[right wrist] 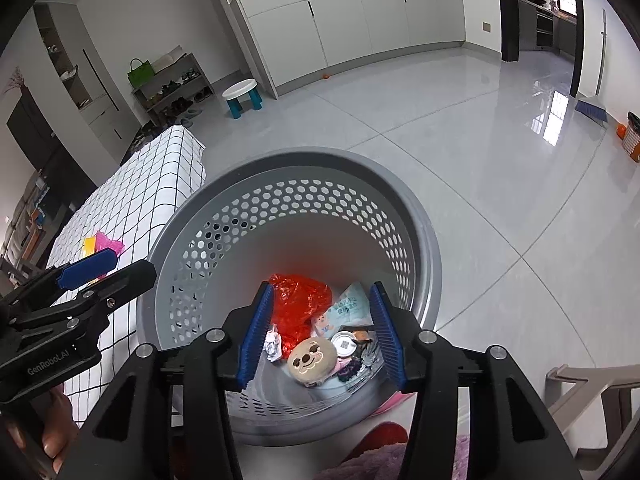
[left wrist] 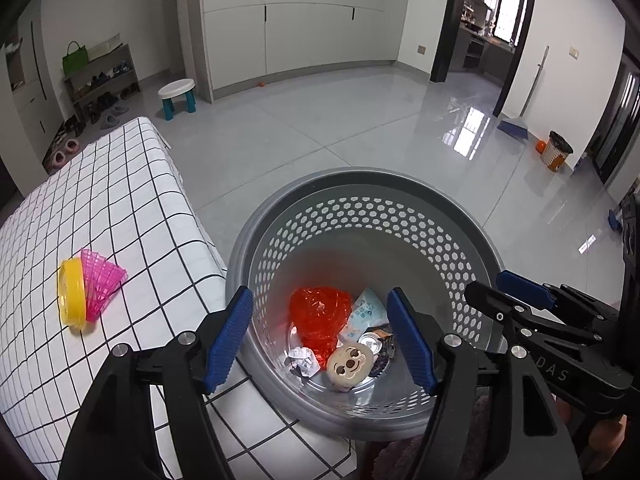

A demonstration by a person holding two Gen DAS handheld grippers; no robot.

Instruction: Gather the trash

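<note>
A: Item one, the trash. Condition?

B: All of it lies at the bottom of the grey perforated basket (left wrist: 360,216): a crumpled red plastic bag (left wrist: 318,314), a pale blue-and-white wrapper (left wrist: 366,312), a small ball of white paper (left wrist: 301,361), a round silver lid (left wrist: 370,342), dark scraps beside it, and a tan round plush face (left wrist: 347,366) with dark eyes. The pieces touch one another in one heap.

A: Item two, the grippers.

B: Left gripper (left wrist: 320,344): blue pads well apart, nothing between them, poised above the basket's near rim. Right gripper (right wrist: 322,338): blue pads apart, somewhat narrower, nothing clamped, also over the basket mouth. Neither touches the trash.

A: Item three, containers.

B: One basket, upright on the grey tiled floor (left wrist: 360,132), just beside the table with the black-and-white grid cloth (left wrist: 100,208).

A: Anything on that cloth?

B: A yellow ring-shaped lid (left wrist: 71,294) touching a pink ribbed plastic cup (left wrist: 102,284) lying on its side.
</note>
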